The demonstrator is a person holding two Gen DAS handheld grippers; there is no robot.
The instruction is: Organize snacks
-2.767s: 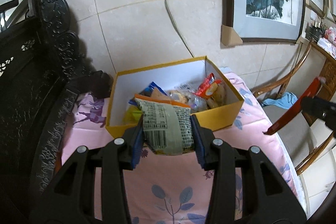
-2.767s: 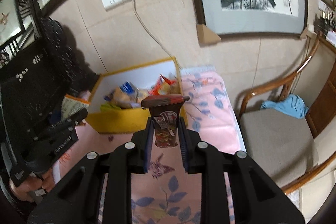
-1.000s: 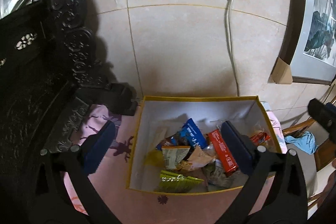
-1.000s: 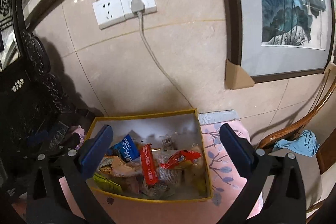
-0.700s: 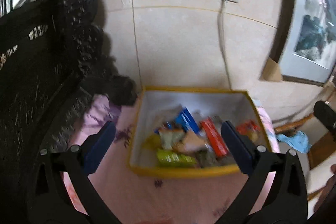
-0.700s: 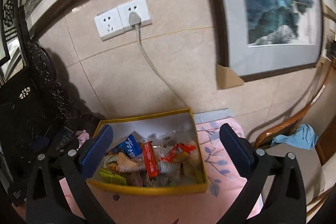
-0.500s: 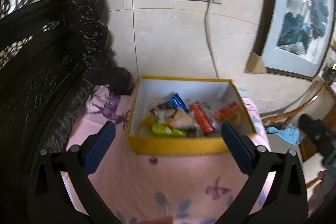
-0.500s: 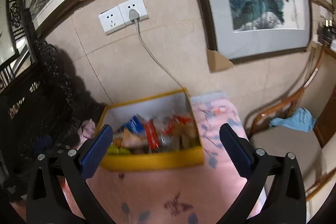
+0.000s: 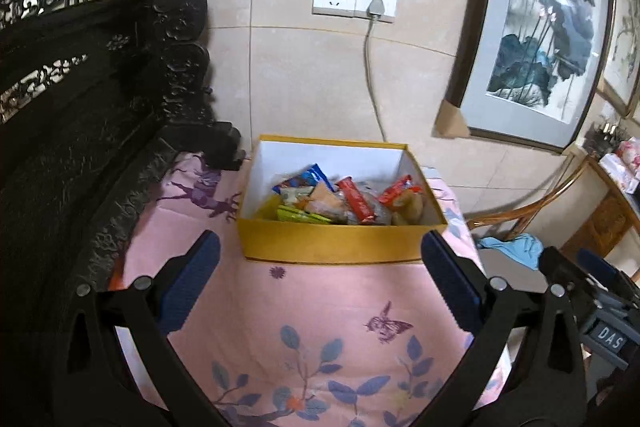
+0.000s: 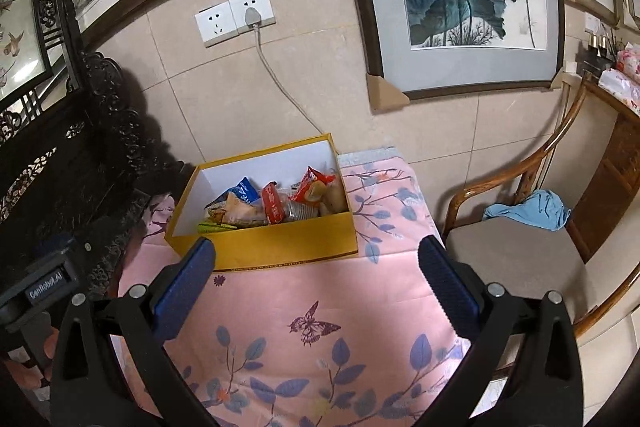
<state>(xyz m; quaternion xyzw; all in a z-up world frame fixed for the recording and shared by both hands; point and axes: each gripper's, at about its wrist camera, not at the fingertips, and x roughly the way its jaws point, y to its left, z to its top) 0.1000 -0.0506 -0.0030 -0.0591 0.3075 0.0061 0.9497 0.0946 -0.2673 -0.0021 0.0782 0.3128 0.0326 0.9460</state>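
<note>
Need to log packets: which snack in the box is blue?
The blue packet at the back left of the box, behind the green one; the others nearby are red or tan.

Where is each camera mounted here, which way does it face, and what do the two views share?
Left wrist: rides the left gripper, looking along its open fingers at the yellow box; the right gripper's body shows at its right edge.
Right wrist: rides the right gripper, open, facing the same box from its right; the left gripper's body shows at lower left.
Shared: box, pink cloth, wall sockets.
</note>
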